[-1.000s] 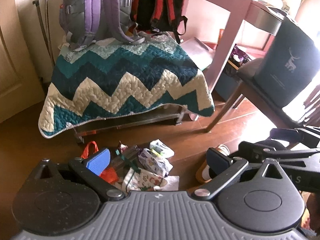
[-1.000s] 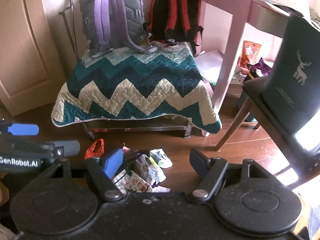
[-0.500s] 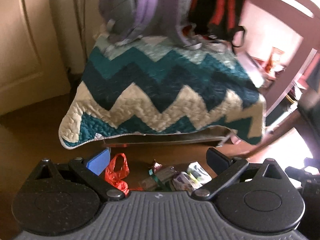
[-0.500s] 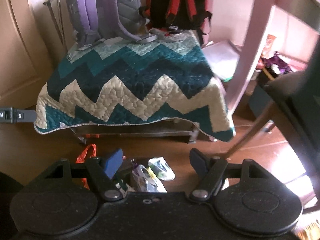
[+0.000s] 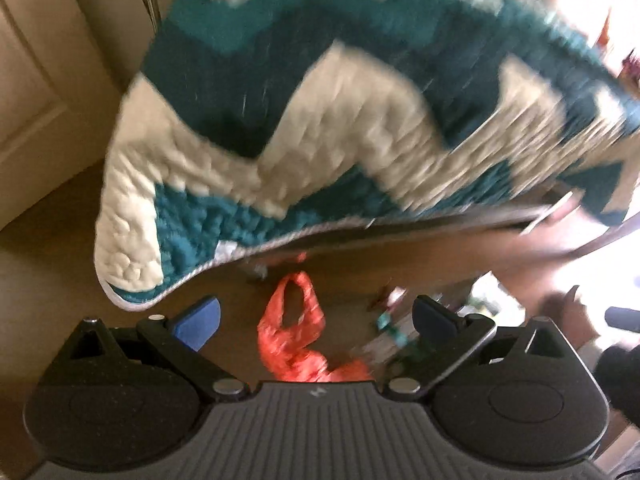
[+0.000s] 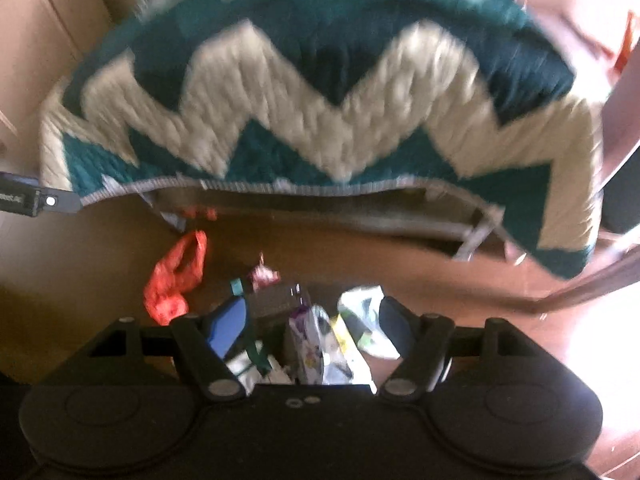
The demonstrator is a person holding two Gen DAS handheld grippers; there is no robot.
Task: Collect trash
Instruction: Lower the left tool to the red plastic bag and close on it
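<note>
Both are gaping wide, holding nothing: left hand-held gripper (image 5: 316, 318) hovering over the red bag (image 5: 296, 340), right hand-held gripper (image 6: 312, 326) over wrappers (image 6: 320, 344).

Quilt (image 6: 320, 92) across the upper frame: teal, dark green and cream zigzags, grey edging; plastic bag (image 5: 294, 340) lower centre: orange-red; floor (image 6: 100, 272): brown wood; gripper pad (image 5: 198, 322) lower left: blue; wrappers (image 6: 320, 344): white, purple, green prints.

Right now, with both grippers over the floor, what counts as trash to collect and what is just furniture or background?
Job items:
- red plastic bag
- wrappers and packets pile
- left gripper, open
- right gripper, open

Just lying about:
- zigzag quilt over a low bench
- cupboard door
- wooden floor
</note>
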